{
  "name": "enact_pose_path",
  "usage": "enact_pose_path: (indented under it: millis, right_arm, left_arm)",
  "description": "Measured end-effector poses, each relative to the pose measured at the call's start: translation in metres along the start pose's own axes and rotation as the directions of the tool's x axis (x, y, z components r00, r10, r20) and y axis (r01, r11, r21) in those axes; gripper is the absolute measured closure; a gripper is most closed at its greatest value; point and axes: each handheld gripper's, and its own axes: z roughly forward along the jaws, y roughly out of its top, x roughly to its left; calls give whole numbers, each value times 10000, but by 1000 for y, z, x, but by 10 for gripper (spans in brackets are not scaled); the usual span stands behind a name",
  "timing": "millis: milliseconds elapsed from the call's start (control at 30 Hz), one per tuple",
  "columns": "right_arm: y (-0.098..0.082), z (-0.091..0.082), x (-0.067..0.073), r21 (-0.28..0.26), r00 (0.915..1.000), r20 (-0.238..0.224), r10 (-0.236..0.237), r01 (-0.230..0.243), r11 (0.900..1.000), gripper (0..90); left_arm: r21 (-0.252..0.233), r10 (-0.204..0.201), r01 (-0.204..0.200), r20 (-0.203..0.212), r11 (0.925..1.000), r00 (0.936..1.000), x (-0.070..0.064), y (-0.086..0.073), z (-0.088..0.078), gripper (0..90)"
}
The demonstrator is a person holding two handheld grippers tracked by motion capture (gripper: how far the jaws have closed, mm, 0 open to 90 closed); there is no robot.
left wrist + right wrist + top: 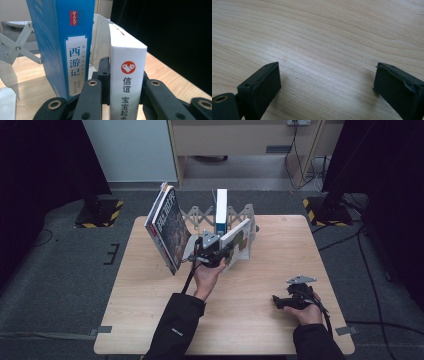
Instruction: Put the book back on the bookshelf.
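A pale wooden table point(150, 320) stands on grey carpet, with dark curtains at both sides of the room, a light cabinet and loose cables at twelve o'clock, and yellow-black striped stand feet at ten and two o'clock. Toward eleven o'clock on the tabletop a pair of large dark-covered books point(167, 227) leans leftward against the left end of an accordion-style expanding book rack point(200, 215), whose scissor links stretch across the far middle. In that rack a blue-and-white book point(221, 210) stands upright at twelve o'clock; the left gripper view shows what the high view cannot resolve, a blue spine point(72, 47) with a white label of Chinese characters and a small red stamp. Just right of it the left gripper point(220, 256) has its jaws closed on the white book point(236, 242), which tilts against the rack's right end plate; in the close view that book's white spine point(128, 82) carries a red round logo and sits clamped between the black jaws, near the blue one without clearly touching. At four o'clock the right gripper point(280, 301) rests low by the table's near edge, well apart from the books; its own view shows bare wood grain point(324, 37) between widely spread jaws holding nothing.
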Motion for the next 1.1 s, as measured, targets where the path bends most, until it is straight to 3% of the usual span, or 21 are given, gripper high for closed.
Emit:
enact_pose_path:
  millis: [400,700,1100]
  right_arm:
    - [0,0,1,-41,10000,-40,-55,55,10000,71]
    - [0,0,1,-48,10000,-43,-48,48,10000,71]
    - [0,0,1,-22,10000,-36,-48,48,10000,71]
  left_arm:
    - [325,281,-266,-474,9991,9985,-5,-13,19,746]
    - [587,227,-190,-624,9981,9978,-5,-22,29,746]
    - [450,196,-165,-684,9989,9975,-6,-39,25,739]
